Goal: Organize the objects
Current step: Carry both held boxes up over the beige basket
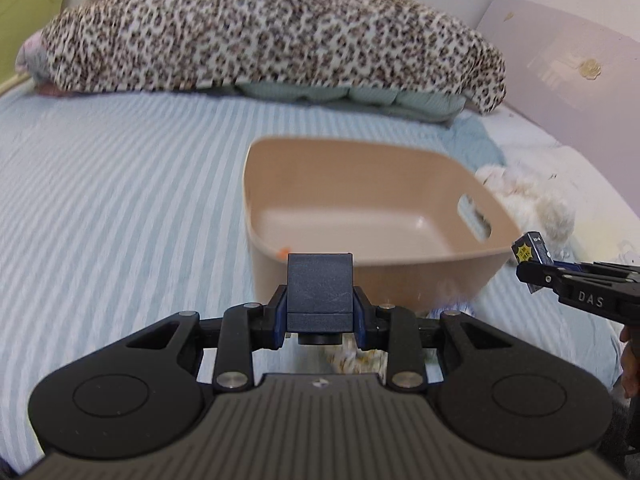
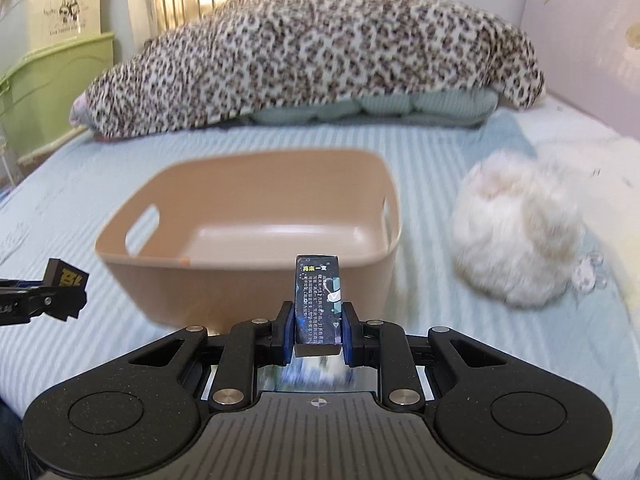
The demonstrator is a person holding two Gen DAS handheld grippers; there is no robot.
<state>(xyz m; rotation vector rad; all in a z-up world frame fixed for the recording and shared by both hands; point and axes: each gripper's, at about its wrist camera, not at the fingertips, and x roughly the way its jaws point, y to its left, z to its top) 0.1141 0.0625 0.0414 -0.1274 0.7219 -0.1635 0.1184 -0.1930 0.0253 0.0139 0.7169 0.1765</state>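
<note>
A tan plastic bin (image 1: 472, 236) with handle slots stands on the striped bed; it looks empty, and it also shows in the right wrist view (image 2: 132, 272). My left gripper (image 1: 320, 312) is shut on a dark navy box (image 1: 320, 288), held just in front of the bin's near wall. My right gripper (image 2: 317, 330) is shut on a slim dark printed box (image 2: 317, 300), also in front of the bin. Each gripper shows at the edge of the other view: the right one (image 1: 536, 276) with its box (image 1: 530, 250), the left one (image 2: 60, 296) with its box (image 2: 66, 278).
A leopard-print blanket (image 2: 312, 60) lies over a folded quilt at the far side. A white fluffy plush (image 2: 516, 228) lies right of the bin. A lilac headboard (image 1: 568, 64) stands at the right. Green drawers (image 2: 52, 92) stand at the left. Printed items (image 1: 356, 354) lie under the left gripper.
</note>
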